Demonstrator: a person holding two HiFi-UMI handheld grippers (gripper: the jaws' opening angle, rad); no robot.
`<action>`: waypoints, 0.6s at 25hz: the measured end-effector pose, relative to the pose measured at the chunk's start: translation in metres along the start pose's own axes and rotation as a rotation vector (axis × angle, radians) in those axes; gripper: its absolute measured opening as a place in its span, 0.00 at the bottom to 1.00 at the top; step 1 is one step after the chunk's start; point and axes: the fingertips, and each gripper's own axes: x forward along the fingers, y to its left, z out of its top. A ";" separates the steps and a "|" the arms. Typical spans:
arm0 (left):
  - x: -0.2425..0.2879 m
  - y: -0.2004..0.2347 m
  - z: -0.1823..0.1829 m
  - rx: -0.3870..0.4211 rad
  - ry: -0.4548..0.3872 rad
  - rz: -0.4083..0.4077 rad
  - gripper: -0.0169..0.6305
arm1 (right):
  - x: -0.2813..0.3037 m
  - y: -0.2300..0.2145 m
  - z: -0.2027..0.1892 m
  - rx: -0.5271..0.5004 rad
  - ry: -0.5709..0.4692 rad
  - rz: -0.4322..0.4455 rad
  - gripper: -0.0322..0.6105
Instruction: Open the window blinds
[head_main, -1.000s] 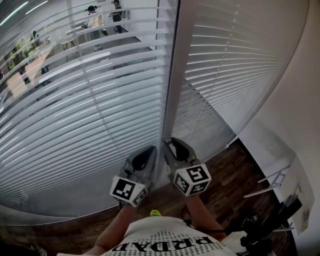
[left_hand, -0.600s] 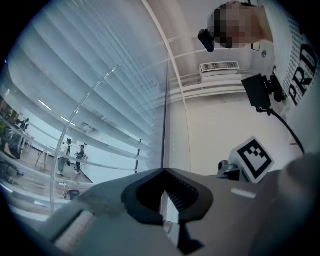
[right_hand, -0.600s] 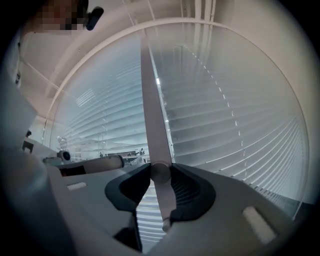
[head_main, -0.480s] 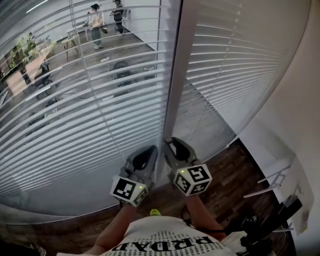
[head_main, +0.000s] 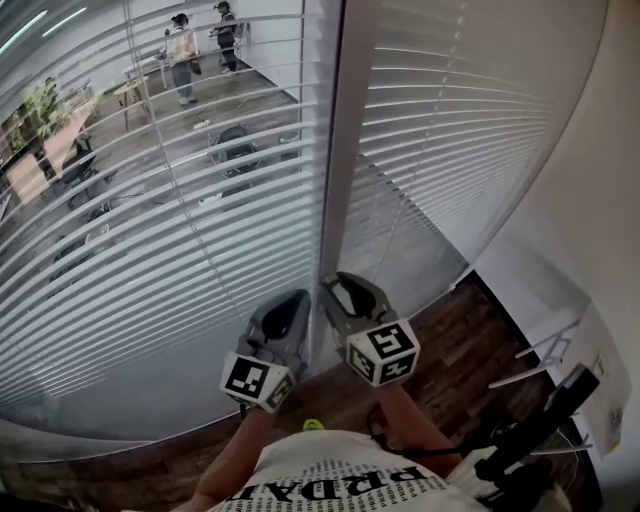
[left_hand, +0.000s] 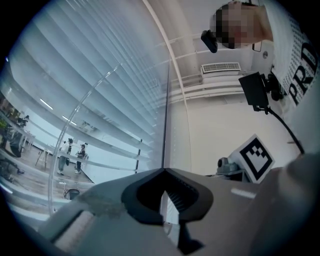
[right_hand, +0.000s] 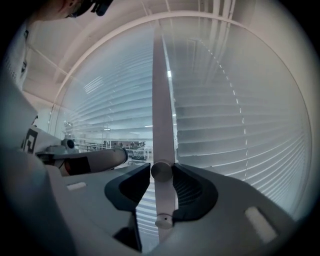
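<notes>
Two tools face the blinds (head_main: 150, 230): the right tool (right_hand: 162, 172) grips the white wand (right_hand: 161, 125), while the left tool (left_hand: 163, 172), tips together, seems empty.

Blinds (head_main: 180, 230) white, thin horiz. slats w/ dark gaps. Wand (right_hand: 162, 150) pale grey-white. Left gripper (head_main: 298, 300) & right gripper (head_main: 336, 287) grey, blk pads; marker cubes (head_main: 383, 350) blk-&-white squares. Floor (head_main: 470, 350) dark brown wood grain. Shirt (head_main: 340, 480) white, blk lettering. Wall (head_main: 600, 200) off-white.
</notes>
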 end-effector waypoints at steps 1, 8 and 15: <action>0.000 0.000 0.000 -0.006 0.000 0.000 0.03 | 0.000 0.001 -0.001 -0.019 0.016 0.004 0.27; 0.000 0.001 0.000 -0.030 -0.009 0.001 0.03 | 0.001 0.000 -0.003 -0.095 0.081 0.003 0.25; 0.001 0.001 0.000 -0.034 -0.009 0.007 0.03 | 0.000 0.000 -0.003 -0.097 0.084 0.000 0.24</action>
